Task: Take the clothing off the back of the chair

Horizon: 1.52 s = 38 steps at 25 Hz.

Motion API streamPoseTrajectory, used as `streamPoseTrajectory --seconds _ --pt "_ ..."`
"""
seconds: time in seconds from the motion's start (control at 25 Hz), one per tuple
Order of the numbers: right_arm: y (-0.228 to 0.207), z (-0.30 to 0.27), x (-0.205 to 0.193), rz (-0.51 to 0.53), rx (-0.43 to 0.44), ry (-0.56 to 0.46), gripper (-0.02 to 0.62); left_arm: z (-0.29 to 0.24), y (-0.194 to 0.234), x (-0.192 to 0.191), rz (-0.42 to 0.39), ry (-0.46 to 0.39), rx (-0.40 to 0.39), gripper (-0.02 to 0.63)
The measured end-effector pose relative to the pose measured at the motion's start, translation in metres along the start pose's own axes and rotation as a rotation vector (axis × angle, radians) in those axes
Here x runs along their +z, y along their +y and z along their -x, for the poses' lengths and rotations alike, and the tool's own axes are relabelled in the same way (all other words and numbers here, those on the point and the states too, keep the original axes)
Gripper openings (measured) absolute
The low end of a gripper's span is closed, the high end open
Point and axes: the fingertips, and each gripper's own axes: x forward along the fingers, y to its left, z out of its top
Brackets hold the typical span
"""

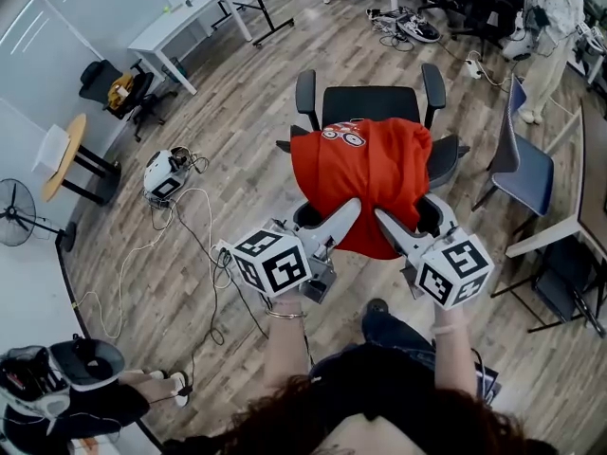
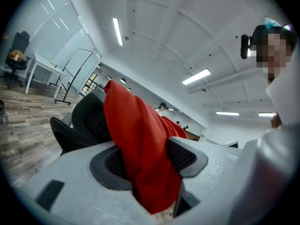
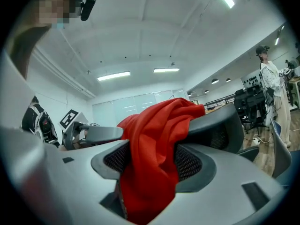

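Note:
A red garment with a printed patch is draped over the back of a black office chair right in front of me. My left gripper reaches its lower left edge and my right gripper the lower middle. In the left gripper view the red cloth fills the gap between the left gripper's pads, which press on it, beside the chair back. In the right gripper view a bunched fold of the garment is pinched by the right gripper, with the chair back just behind.
A blue chair and a desk edge stand to the right. Cables and a white device lie on the wood floor at left. A white table, a round table and a standing person are further off.

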Motion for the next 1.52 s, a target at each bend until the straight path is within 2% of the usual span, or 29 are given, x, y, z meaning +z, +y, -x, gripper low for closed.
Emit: streamPoseTrajectory --seconds 0.2,0.52,0.72,0.92,1.16,1.52 --pt "0.003 0.000 -0.001 -0.019 0.018 0.000 0.264 -0.001 -0.014 -0.008 -0.014 0.059 -0.049 0.179" --pt "0.014 0.008 -0.002 -0.057 0.073 0.005 0.159 0.000 -0.041 -0.019 -0.058 0.121 -0.123 0.114" --pt "0.019 0.013 0.006 -0.067 0.085 -0.005 0.112 -0.001 -0.053 -0.016 -0.068 0.135 -0.140 0.101" --pt "0.028 0.021 0.014 -0.031 0.107 -0.027 0.081 0.002 -0.065 -0.013 -0.070 0.131 -0.154 0.097" --pt "0.039 0.033 0.017 0.015 0.107 -0.044 0.067 0.010 -0.077 -0.015 -0.091 0.121 -0.159 0.095" --pt "0.057 0.051 0.020 -0.008 0.119 -0.083 0.067 0.030 -0.099 -0.017 -0.147 0.088 -0.176 0.094"
